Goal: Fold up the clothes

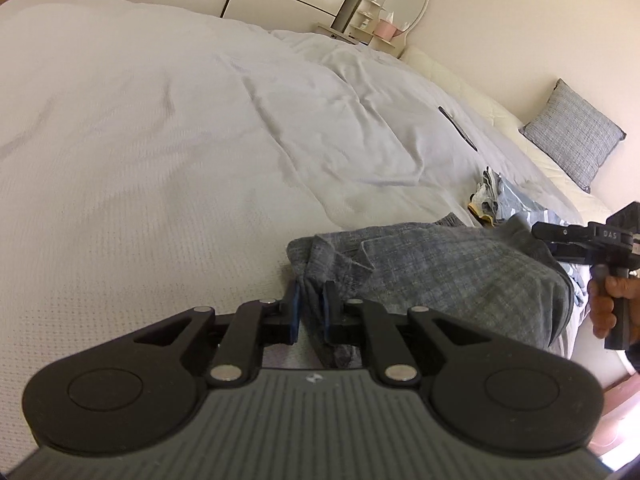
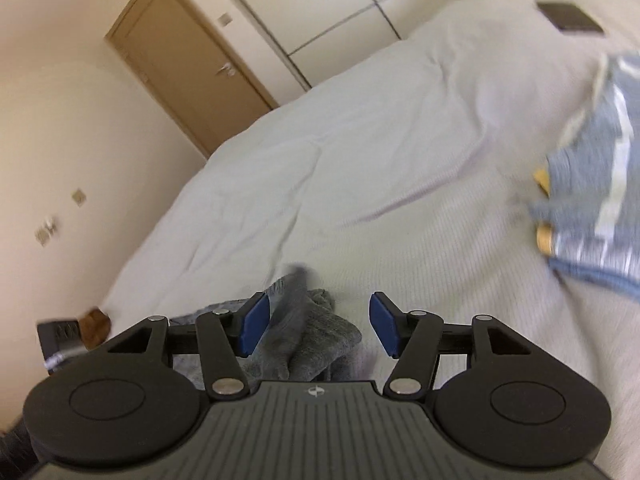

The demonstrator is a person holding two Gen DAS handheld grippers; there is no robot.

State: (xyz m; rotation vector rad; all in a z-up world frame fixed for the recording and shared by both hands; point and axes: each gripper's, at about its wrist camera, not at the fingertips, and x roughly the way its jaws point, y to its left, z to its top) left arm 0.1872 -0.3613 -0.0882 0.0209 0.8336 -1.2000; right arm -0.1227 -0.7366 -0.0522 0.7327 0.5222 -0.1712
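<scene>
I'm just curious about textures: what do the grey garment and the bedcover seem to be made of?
The grey garment looks like soft woven cloth, matte, with a faint check and limp folds; possibly cotton or flannel, which I cannot confirm. The bedcover looks like pale, matte textured cotton: a fine dotted, waffle-like weave shows near the left claw, plus soft creases.

Right of my right fingers (image 2: 386, 330), the striped blue garment (image 2: 600, 184) smears into blur and runs off the frame edge.
</scene>
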